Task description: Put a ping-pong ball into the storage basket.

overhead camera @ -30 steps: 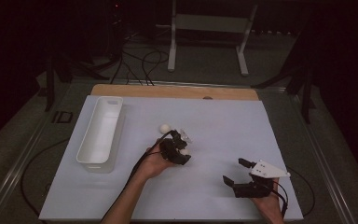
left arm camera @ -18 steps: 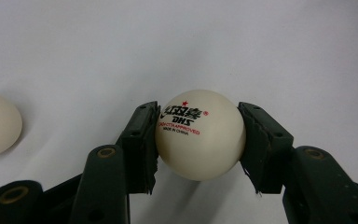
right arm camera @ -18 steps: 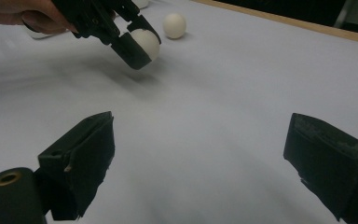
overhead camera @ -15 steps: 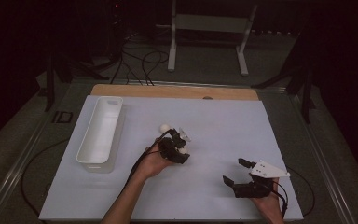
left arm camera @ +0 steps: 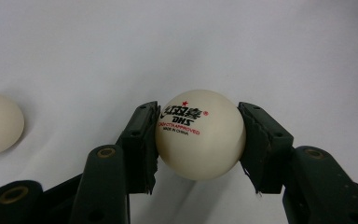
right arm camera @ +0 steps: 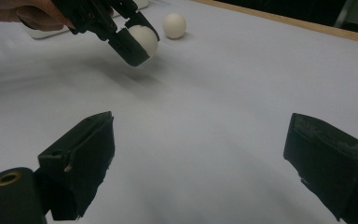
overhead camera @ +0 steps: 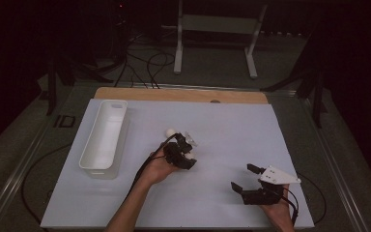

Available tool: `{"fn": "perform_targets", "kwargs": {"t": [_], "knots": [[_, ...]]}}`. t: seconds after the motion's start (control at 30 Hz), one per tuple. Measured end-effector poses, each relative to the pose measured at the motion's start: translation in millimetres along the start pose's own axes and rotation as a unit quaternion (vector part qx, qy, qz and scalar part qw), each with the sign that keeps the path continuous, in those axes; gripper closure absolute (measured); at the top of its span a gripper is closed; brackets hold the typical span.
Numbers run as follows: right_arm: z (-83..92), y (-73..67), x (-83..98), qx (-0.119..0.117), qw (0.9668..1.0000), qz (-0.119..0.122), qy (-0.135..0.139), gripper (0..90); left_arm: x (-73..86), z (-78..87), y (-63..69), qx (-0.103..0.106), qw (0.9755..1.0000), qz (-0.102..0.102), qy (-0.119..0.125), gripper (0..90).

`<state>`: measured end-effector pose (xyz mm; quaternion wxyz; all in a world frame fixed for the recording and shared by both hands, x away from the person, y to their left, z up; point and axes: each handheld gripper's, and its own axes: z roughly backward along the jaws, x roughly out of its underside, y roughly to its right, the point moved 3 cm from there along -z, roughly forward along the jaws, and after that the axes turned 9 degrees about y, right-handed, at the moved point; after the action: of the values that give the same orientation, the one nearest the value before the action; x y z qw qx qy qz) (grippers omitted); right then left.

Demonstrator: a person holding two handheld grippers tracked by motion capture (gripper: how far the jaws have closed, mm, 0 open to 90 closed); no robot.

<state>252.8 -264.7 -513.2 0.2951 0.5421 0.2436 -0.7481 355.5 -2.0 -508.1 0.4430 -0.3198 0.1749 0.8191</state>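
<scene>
The white bench (overhead camera: 222,140) carries a long white tray (overhead camera: 104,140) at about nine o'clock from its middle. Near the middle, the left gripper (left arm camera: 198,140) pinches a white ping-pong ball (left arm camera: 199,134) squarely between its jaws, a pad pressed on each side. The right gripper (overhead camera: 247,177), at five o'clock, has its jaws spread around nothing. A second ball (overhead camera: 170,131) lies just beyond the held one, at eleven o'clock, with nothing between them.

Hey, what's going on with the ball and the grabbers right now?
Left gripper shut on printed ball. Right gripper open, empty. Second ball loose nearby.
</scene>
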Motion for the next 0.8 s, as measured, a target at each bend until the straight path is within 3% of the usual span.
{"fn": "perform_targets", "kwargs": {"t": [0.8], "knots": [[0.2,0.3,-0.1,0.001,1.0000,0.000,0.001,8.2,-3.8,10.8,-1.7,-0.001,0.9998,0.010,0.014,51.0]]}}
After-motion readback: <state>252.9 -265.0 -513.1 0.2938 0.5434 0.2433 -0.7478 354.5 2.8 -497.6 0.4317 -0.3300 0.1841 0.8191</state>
